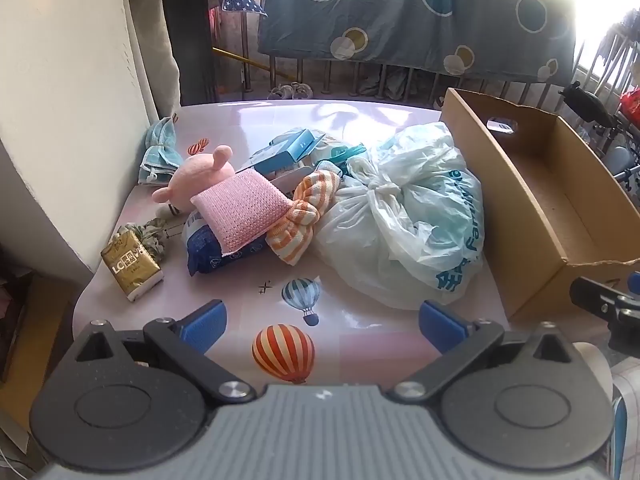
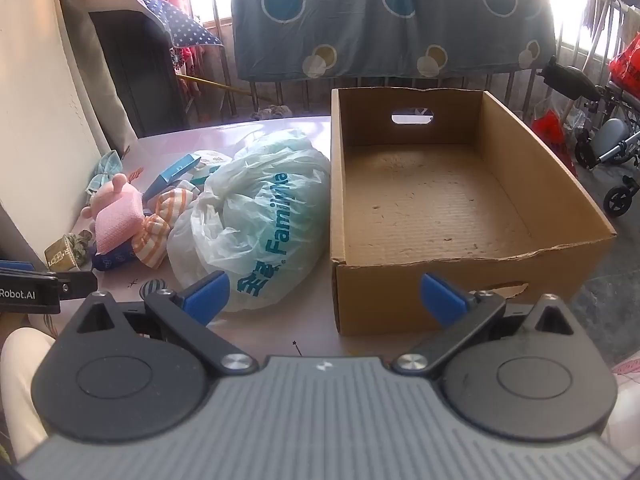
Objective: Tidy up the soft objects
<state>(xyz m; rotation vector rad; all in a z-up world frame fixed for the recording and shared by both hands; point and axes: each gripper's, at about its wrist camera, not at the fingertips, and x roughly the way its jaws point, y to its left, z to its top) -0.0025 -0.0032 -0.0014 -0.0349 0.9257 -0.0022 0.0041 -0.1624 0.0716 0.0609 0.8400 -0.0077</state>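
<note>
Plush toy (image 1: 200, 178): pink, round-eared, lying at the left of the worktop (image 1: 360, 344) under a pink knitted cloth (image 1: 240, 212).
Striped cloth (image 1: 302, 216): orange and white, bunched, touching the pink cloth and the plastic bag.
Plastic bag (image 2: 256, 216): pale green-white, knotted at the top, blue lettering, full and rounded; just beside the cardboard box's left wall.
Blue pack (image 1: 224, 250): soft, dark blue, partly under the pink cloth.
Tissue pack (image 1: 132, 266): gold wrapper, at the worktop's left edge.
Light-blue cloth (image 1: 160, 152): crumpled against the wall, far left.
Cardboard box (image 2: 452, 296): open-topped, bare inside, torn front rim, at the worktop's right end.
Open room: bare worktop strip with balloon prints along the near edge, in front of the pile.
Left claw (image 1: 322, 322): jaws wide apart, nothing between, above the near edge.
Right claw (image 2: 324, 294): jaws wide apart, nothing between, facing the gap between bag and box.
</note>
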